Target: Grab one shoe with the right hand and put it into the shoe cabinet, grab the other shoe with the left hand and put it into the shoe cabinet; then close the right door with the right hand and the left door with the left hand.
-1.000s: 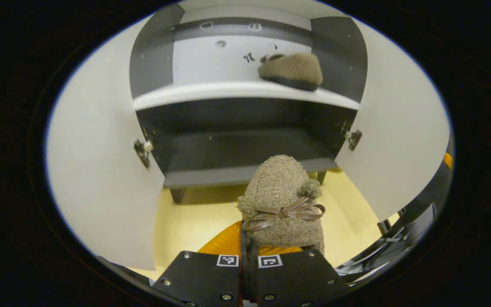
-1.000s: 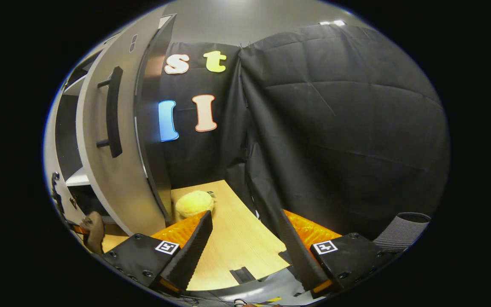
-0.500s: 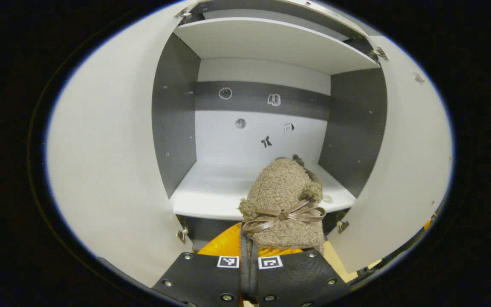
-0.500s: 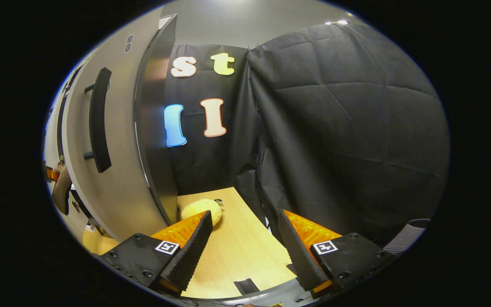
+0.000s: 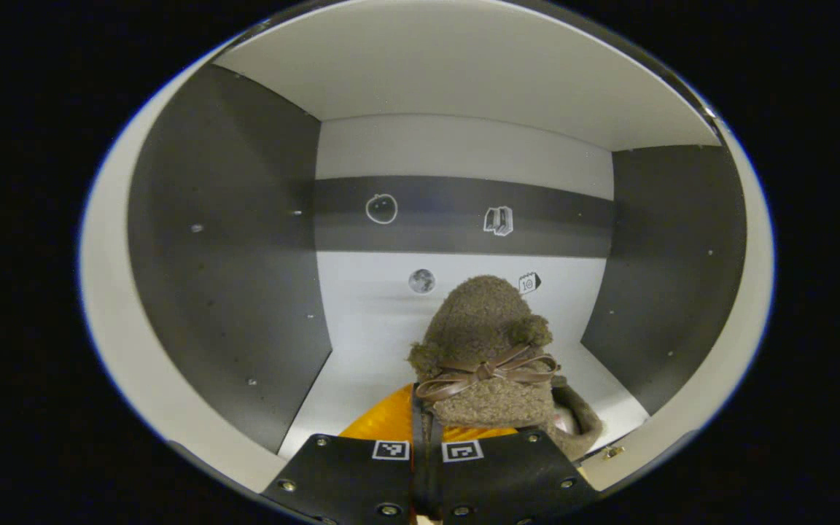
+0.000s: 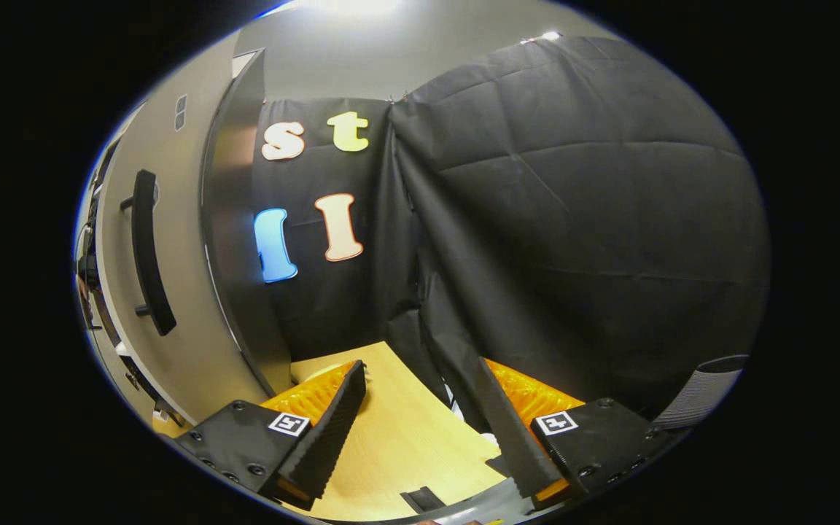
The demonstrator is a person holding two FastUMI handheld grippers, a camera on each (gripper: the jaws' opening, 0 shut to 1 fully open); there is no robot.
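Note:
In the left gripper view, a fuzzy brown slipper [image 5: 489,343] with a brown bow is held out in front of me, my left gripper [image 5: 426,437] shut on its heel end. It hangs inside the shoe cabinet's upper compartment, over the white shelf [image 5: 362,357]. The edge of the other brown slipper [image 5: 584,423] lies on that shelf, just right of and below the held one. In the right gripper view, my right gripper [image 6: 416,430] is open with nothing between its fingers, to the right of the cabinet's open right door [image 6: 194,343], which carries a black handle [image 6: 146,262].
Dark grey side walls [image 5: 245,277] and a white ceiling panel [image 5: 464,73] close in the compartment. Small stickers dot the back wall [image 5: 456,153]. In the right gripper view, a wooden floor [image 6: 398,437] runs beneath the fingers, with the black cloth wall [image 6: 573,240] behind.
The left gripper has risen and pushed forward with the slipper, from outside the cabinet into the upper compartment. The right gripper stays open and has shifted only slightly beside the right door.

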